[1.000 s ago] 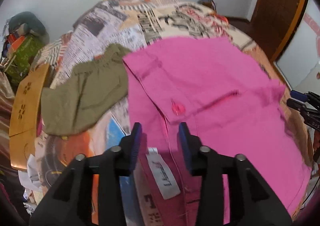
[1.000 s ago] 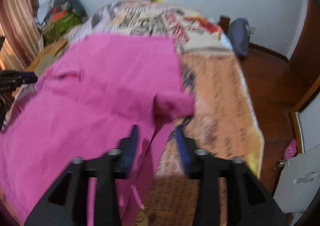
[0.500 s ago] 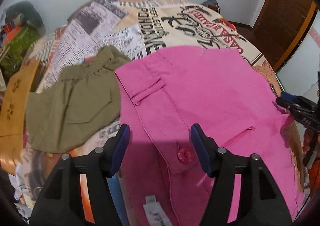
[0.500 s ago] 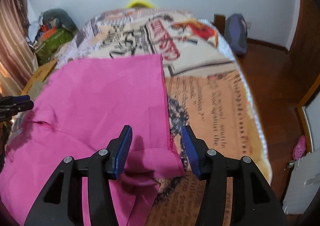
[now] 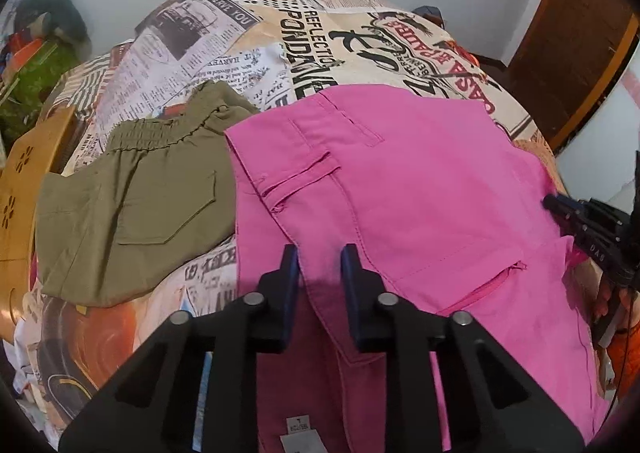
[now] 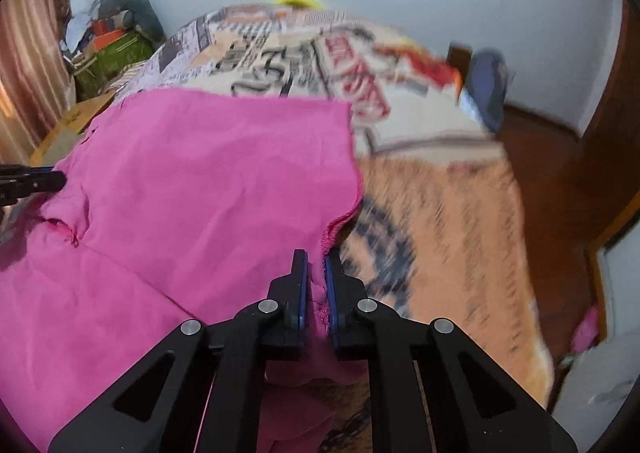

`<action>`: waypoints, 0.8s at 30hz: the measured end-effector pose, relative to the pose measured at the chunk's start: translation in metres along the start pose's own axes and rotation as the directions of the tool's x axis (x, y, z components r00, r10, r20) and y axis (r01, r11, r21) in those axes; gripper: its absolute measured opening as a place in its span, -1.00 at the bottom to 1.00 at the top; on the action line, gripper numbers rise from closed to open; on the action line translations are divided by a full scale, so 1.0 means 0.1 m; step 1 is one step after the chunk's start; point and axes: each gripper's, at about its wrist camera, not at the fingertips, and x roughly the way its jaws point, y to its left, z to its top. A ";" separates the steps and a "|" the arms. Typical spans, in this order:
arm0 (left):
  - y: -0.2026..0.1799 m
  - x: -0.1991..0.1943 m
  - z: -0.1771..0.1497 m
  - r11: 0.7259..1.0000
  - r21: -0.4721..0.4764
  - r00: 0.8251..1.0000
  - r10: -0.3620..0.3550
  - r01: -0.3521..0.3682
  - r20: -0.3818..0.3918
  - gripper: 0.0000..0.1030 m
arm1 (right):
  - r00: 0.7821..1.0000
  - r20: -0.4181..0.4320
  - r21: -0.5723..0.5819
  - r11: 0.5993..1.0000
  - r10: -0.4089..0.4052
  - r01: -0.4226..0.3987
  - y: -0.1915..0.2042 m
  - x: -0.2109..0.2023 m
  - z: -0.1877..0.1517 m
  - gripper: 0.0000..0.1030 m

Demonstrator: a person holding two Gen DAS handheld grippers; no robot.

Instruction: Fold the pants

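Observation:
Pink pants (image 5: pixel 400 189) lie folded on the bed, waistband toward the left, hems toward the right (image 6: pixel 208 181). My left gripper (image 5: pixel 319 257) straddles the waistband fold near the fly; its jaws stand partly closed with pink cloth between them. My right gripper (image 6: pixel 315 261) is shut on the pink hem edge at the pants' right side. The right gripper also shows at the right edge of the left wrist view (image 5: pixel 576 213), and the left gripper at the left edge of the right wrist view (image 6: pixel 36 181).
Olive green shorts (image 5: pixel 132 205) lie on the bed left of the pink pants. The newspaper-print bedspread (image 5: pixel 304 49) covers the bed. A wooden board (image 5: pixel 20 189) stands at the left side. A wooden floor (image 6: pixel 560 181) lies right of the bed.
Both grippers dropped onto the pants and closed: the right from open to shut on the hem, the left jaws narrowed around the waistband fold.

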 end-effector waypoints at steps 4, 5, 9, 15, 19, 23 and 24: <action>0.02 -0.03 -0.03 1.000 -0.006 1.000 0.021 -0.021 0.015 -0.68 | 0.999 0.047 0.020 1.000 -0.019 0.018 -0.05 -0.06 0.18 -0.87; 0.00 -0.05 -0.03 0.999 0.000 0.999 0.036 -0.036 0.025 -0.70 | 0.999 0.046 0.013 1.000 -0.022 0.022 -0.04 -0.05 0.20 -0.87; 0.00 -0.15 -0.02 0.995 0.017 0.993 0.098 -0.100 0.070 -0.85 | 0.999 0.003 -0.022 0.999 -0.041 0.041 0.00 0.06 0.18 -0.87; -0.07 -0.09 -0.01 0.988 0.089 0.992 0.119 -0.122 0.043 -0.84 | 0.997 -0.062 -0.009 0.999 -0.037 0.036 0.03 0.09 0.17 -0.70; 0.00 -0.27 -0.01 0.995 0.089 0.998 0.050 -0.054 0.043 -0.68 | 0.999 -0.025 -0.034 0.998 -0.049 0.048 0.03 -0.11 0.22 -0.16; 0.12 -0.57 0.13 0.993 0.080 0.990 0.082 -0.091 0.116 -0.08 | 0.998 0.049 -0.041 0.999 -0.033 0.035 0.04 -0.39 0.37 0.01; 0.16 -0.65 0.19 0.992 0.076 0.986 0.094 -0.105 0.136 0.00 | 0.997 0.066 -0.039 0.999 -0.026 0.029 0.04 -0.46 0.41 0.03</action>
